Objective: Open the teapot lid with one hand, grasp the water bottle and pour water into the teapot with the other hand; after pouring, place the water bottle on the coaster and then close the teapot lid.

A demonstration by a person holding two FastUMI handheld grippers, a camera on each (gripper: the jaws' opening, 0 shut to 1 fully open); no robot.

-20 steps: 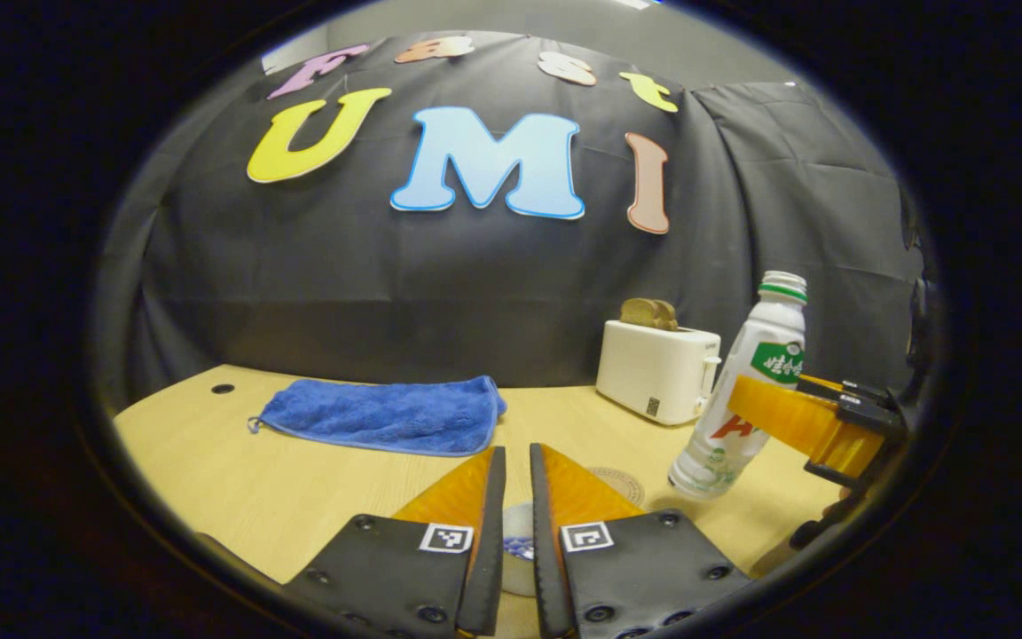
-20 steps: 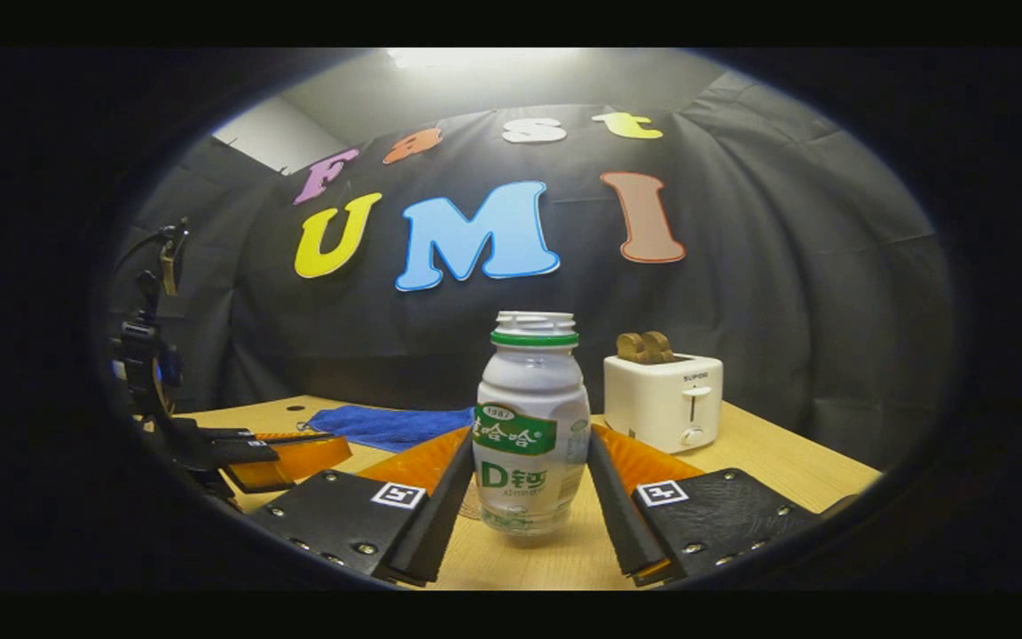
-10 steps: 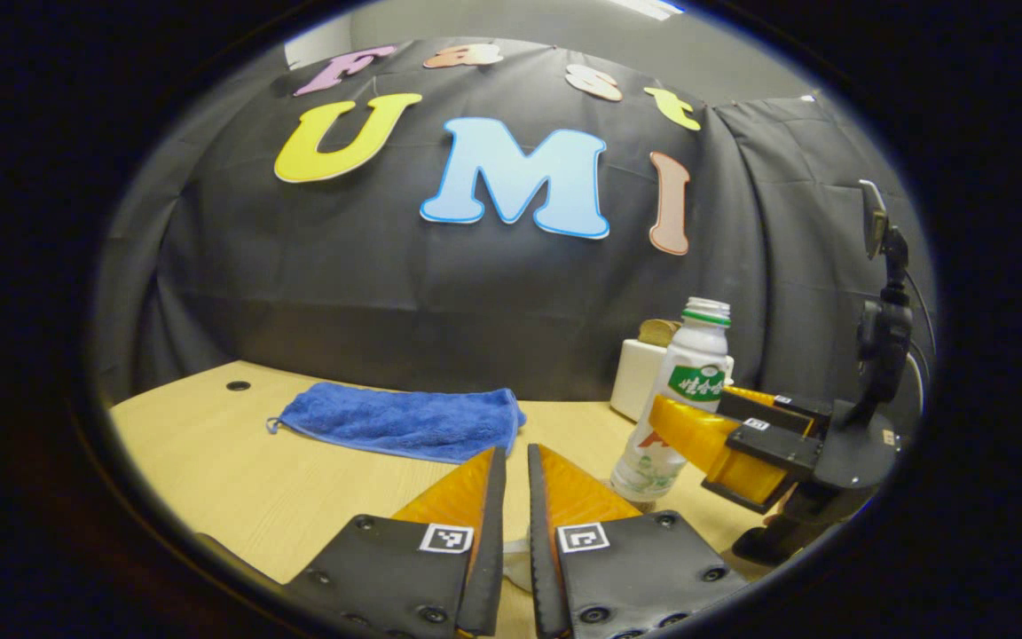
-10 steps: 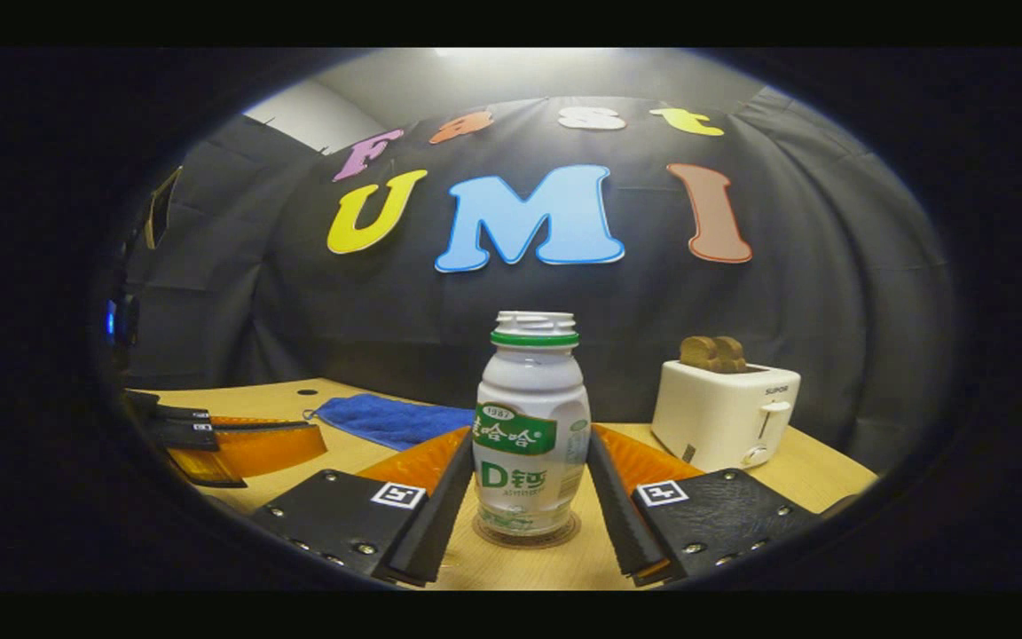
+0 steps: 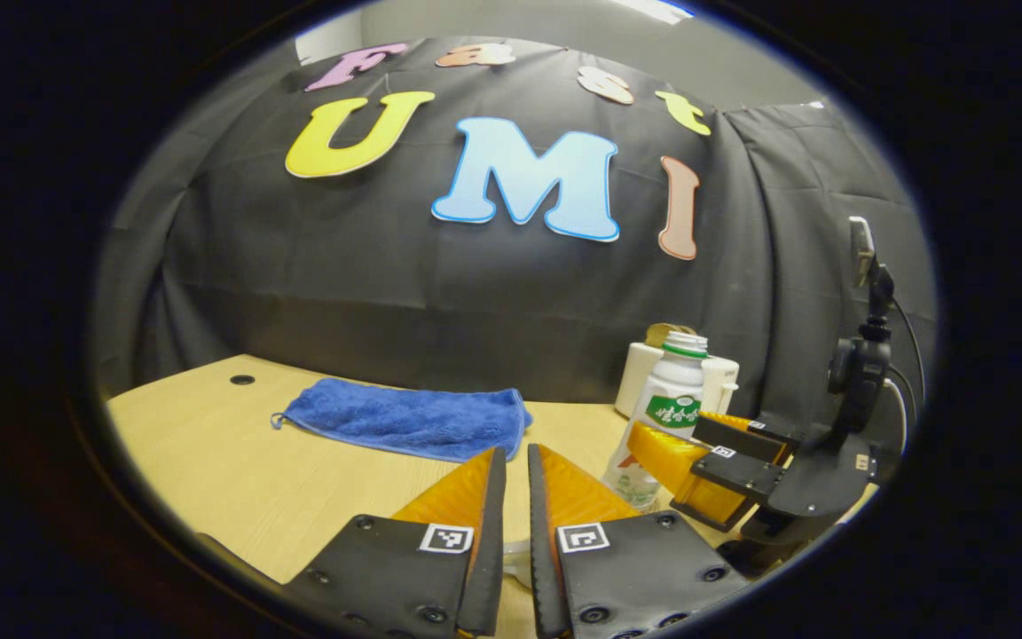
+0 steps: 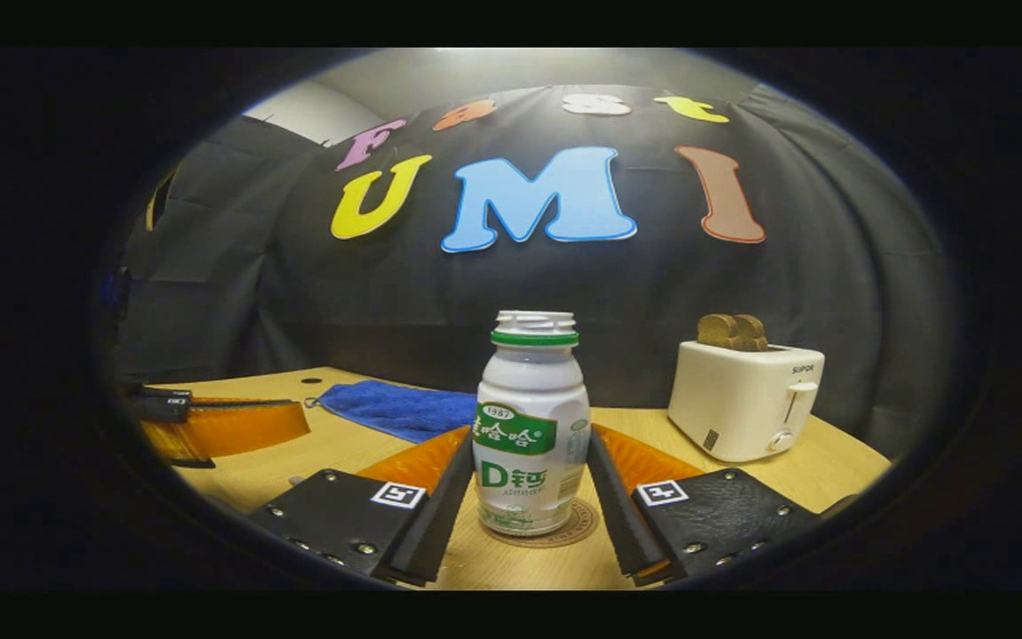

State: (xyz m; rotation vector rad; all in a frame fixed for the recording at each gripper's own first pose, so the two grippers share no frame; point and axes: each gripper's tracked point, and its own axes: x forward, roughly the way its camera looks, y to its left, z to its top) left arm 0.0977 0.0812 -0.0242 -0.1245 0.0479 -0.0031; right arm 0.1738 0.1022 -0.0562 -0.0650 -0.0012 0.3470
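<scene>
Right gripper (image 6: pixel 524 497) clamped on upright water bottle (image 6: pixel 531 426) over the coaster (image 6: pixel 577 530) for set-down — left gripper (image 5: pixel 511 524) nearly closed, probably holding the lid clear.

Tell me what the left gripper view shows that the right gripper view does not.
Left gripper view: the right gripper from the side, with a black mount above it. Right gripper view: the round coaster under the water bottle, and the left gripper from the side. Both: the bottle between the right gripper's fingers, blue towel, white toaster, wooden table.
</scene>
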